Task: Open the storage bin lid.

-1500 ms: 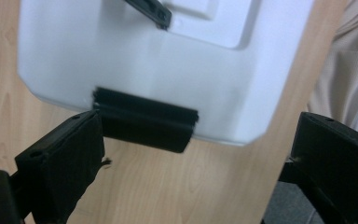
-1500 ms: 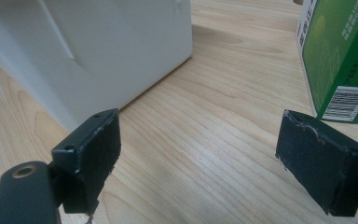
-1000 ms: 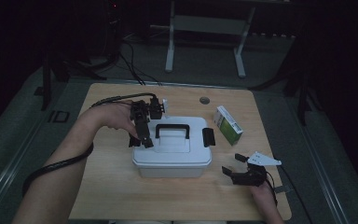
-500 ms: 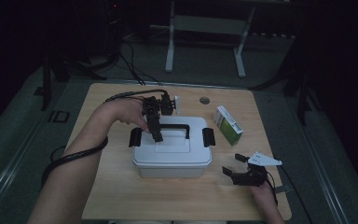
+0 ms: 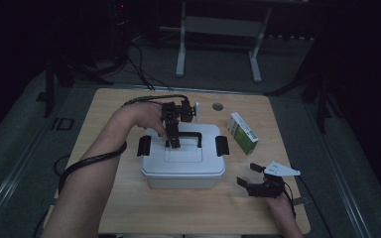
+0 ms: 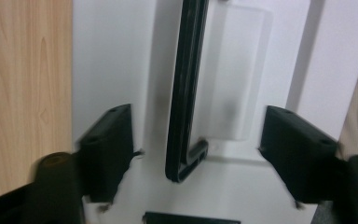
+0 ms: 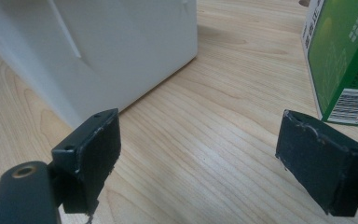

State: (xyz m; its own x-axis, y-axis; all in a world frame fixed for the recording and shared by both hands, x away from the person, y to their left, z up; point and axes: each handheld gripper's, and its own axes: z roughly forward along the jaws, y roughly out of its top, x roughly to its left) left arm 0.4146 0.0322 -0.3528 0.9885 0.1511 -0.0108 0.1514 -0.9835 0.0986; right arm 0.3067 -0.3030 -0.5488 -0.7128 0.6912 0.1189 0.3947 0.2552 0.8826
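Now, handle: the black carry handle [image 5: 183, 138] lies folded flat on the lid, its long bar running left to right across the table, parallel to the table's near edge; in the left gripper view [image 6: 185, 93] the same bar runs up the picture, with one bent end turning into the lid low down.
Handle, place: on top of the white box, toward the lid's far side, between the two black latches.
Left gripper: the left gripper [image 5: 172, 143] points down over the left end of the handle; its jaws have just been closing, with the handle bar between them and a clear gap on each side, so the pads [image 6: 107, 149] are not pressing on it.
Left hand: the left hand [image 5: 146, 116] comes in over the table's left part, and its cable [image 5: 92, 161] trails back along the forearm.
Box: the white box [image 5: 183, 166] sits near the middle of the table, its long sides parallel to the near edge, lid on.
Latches: one black latch [image 5: 144, 145] is on the left end of the lid and another black latch [image 5: 222, 145] on the right end.
Carton: a green and white carton [image 5: 243, 133] stands right of the box, apart from it, toward the right edge.
Right gripper: the right gripper [image 5: 252, 174] rests near the table's near right corner, jaws spread wide with nothing between them; its own view shows bare wood between the pads [image 7: 91, 154], the box wall [image 7: 121, 46] far left and the carton [image 7: 342, 60] far right.
Table: a light wooden table [image 5: 114, 198] carries it all.
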